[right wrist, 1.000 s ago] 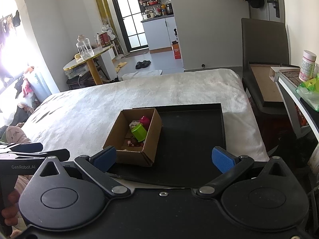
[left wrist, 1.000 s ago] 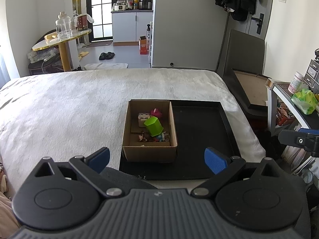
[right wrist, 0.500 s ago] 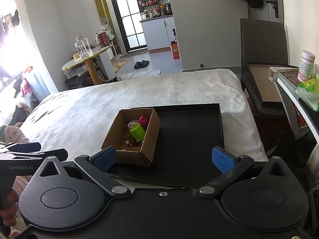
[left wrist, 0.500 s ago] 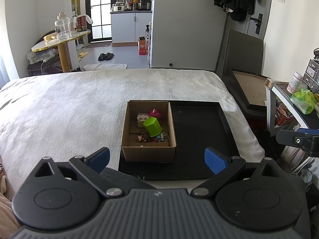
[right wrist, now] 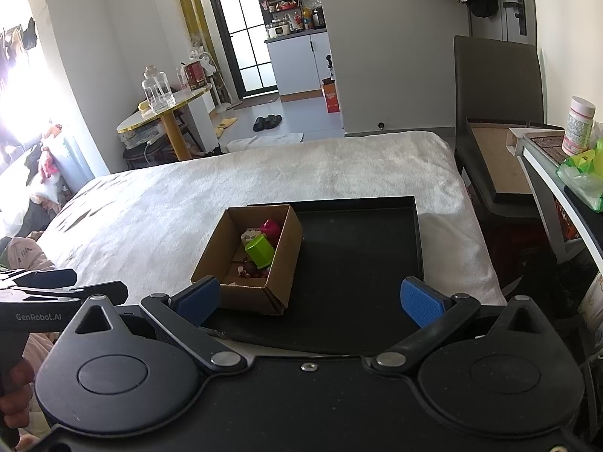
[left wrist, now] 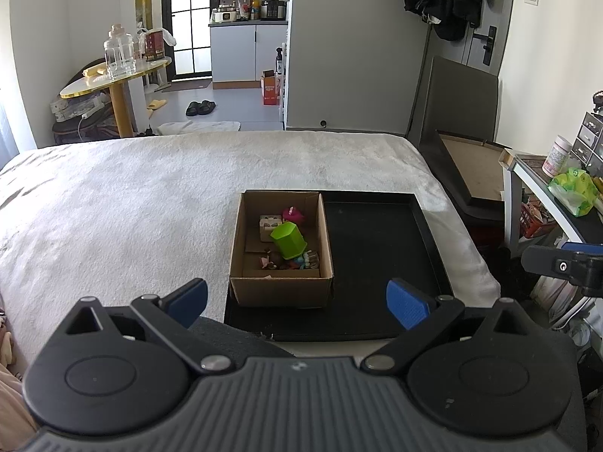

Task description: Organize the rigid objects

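Observation:
A cardboard box (left wrist: 280,286) stands on the left part of a black tray (left wrist: 380,248) on the white bed. In it lie a green block (left wrist: 288,240), a pink piece (left wrist: 293,214), a beige piece (left wrist: 268,222) and several small toys. The box (right wrist: 245,293), tray (right wrist: 358,256) and green block (right wrist: 260,250) also show in the right wrist view. My left gripper (left wrist: 297,303) is open and empty, in front of the box. My right gripper (right wrist: 309,301) is open and empty, in front of the tray. The left gripper also shows at the left edge of the right wrist view (right wrist: 56,290).
The white bed cover (left wrist: 132,203) spreads left of the tray. A dark chair (left wrist: 456,113) with a framed board (left wrist: 478,167) stands to the right. A side shelf (right wrist: 554,188) holds a bottle and a green bag. A round table (left wrist: 113,79) stands far left.
Both grippers have drawn back slightly, so the box and tray look a little farther away. Both stay open and empty.

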A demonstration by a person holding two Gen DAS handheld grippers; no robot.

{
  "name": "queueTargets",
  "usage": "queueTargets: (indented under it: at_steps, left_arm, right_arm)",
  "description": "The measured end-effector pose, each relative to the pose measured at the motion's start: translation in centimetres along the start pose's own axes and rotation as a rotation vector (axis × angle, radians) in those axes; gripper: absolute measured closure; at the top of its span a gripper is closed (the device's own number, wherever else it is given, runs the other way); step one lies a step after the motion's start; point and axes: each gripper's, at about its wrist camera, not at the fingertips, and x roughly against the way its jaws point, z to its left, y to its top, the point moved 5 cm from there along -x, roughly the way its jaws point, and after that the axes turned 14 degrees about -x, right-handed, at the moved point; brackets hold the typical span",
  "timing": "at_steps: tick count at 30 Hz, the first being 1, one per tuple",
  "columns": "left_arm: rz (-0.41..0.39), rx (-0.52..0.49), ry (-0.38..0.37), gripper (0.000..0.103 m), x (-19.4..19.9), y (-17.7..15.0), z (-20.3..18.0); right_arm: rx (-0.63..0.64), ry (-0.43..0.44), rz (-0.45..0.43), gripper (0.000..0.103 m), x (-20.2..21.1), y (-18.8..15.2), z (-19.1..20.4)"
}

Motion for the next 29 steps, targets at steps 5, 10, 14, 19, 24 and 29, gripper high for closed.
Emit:
queueTargets:
  at_steps: [5, 10, 14, 19, 24, 29]
  left_arm:
    - [0.003, 0.002, 0.001, 0.002, 0.00, -0.05, 0.08]
    - [0.005, 0.002, 0.002, 0.002, 0.04, -0.04, 0.13]
    - [0.004, 0.000, 0.001, 0.002, 0.04, -0.05, 0.13]
    - [-0.005, -0.010, 0.004, 0.002, 0.14, -0.06, 0.02]
    - [-0.004, -0.010, 0.005, 0.002, 0.15, -0.06, -0.06]
    - [-0.003, -0.005, -0.007, 0.002, 0.12, -0.05, -0.14]
  right_arm:
    - [0.002, -0.004, 0.000, 0.000, -0.01, 0.09, -0.04]
    - [0.005, -0.005, 0.001, 0.000, -0.01, 0.15, -0.10]
    - [0.010, -0.002, 0.002, 0.000, 0.14, -0.03, 0.12]
    - [0.008, -0.006, 0.001, 0.000, 0.14, -0.04, 0.07]
    - [0.006, -0.008, 0.001, 0.000, 0.13, -0.19, 0.01]
    - [0.003, -0.014, 0.001, 0.000, 0.00, -0.26, 0.02]
